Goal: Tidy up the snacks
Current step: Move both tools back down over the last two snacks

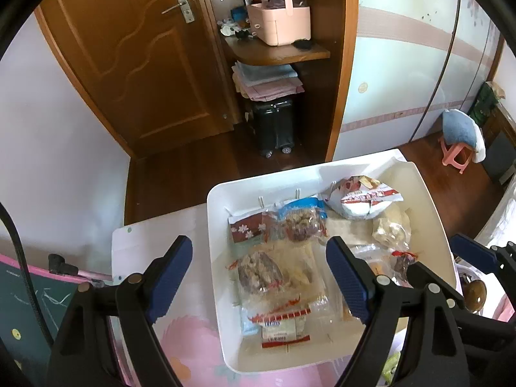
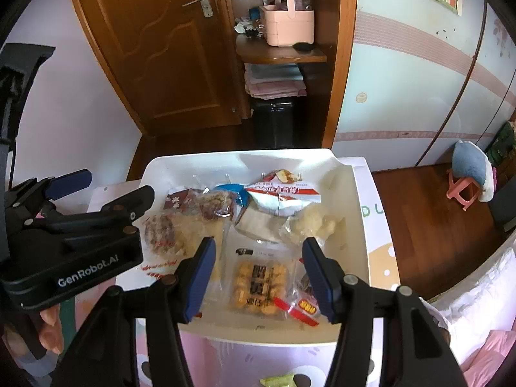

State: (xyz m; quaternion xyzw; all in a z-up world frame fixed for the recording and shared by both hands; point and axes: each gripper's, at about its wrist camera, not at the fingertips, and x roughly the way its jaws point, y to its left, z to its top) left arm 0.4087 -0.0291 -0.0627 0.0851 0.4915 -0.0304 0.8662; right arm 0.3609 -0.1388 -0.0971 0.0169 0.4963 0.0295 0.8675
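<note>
The left gripper (image 1: 259,277) hangs nearest the lens, its blue-padded jaws spread wide with nothing pinched between them, poised above the near-left part of a white tray (image 1: 219,290) that holds the snacks. Beside it, the right gripper (image 2: 258,277) stands with its jaws parted to a narrower gap, also empty, framing a clear packet of golden biscuits (image 2: 259,285) that lies flat on the tray floor below; the pads do not appear to touch it. The tray sits on a small bench (image 1: 154,238) covered in a pale, pink-patterned surface, and its high rim seems chosen to keep loose packets from sliding off. Inside, the snacks lie gathered rather than scattered: a clear bag of brown pieces (image 1: 261,272) under the left gripper, a red-and-white labelled packet (image 1: 283,325) at the near edge, a dark red packet with white flowers (image 1: 246,230) and a blue-topped bag (image 1: 301,219) along the far side, and a puffy red-and-white bag (image 1: 364,200) in the far right corner. A small red-and-yellow wrapper (image 2: 301,309) rests just beside the biscuits. A green wrapper (image 2: 279,380) lies outside the tray at the bench's near edge, which suggests the sorting is not finished. Both grippers tilt steeply down toward the tray, a posture suited to setting down or picking up a packet. A wooden door (image 1: 129,64), a pink basket (image 1: 280,22) on a shelf and a pink stool (image 1: 454,158) fill the room behind.
</note>
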